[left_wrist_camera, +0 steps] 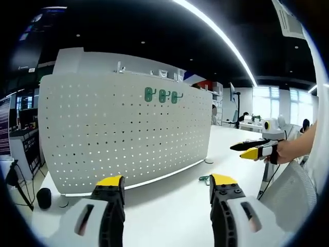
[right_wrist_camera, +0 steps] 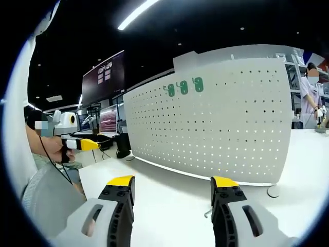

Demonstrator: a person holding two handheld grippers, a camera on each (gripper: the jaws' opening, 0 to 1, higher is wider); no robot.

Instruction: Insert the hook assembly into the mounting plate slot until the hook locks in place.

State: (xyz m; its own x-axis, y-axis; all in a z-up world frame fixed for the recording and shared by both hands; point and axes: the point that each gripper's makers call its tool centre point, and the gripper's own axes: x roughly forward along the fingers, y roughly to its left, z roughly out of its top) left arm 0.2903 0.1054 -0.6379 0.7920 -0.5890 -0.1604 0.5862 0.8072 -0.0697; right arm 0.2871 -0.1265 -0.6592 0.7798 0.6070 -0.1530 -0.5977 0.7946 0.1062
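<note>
White table point(left_wrist_camera: 169, 206), small hook point(left_wrist_camera: 204, 179) indistinct

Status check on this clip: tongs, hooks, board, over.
Left tongs open, empty. Right tongs open, empty. Three green hooks hang on the white perforated pegboard; a small green hook lies on the white table.

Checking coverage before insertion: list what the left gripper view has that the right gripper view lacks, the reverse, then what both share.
Left gripper view: a small black round object and bright windows. Right gripper view: a big dark wall screen. Shared: white perforated pegboard panel, three green hooks near its top, white table.
</note>
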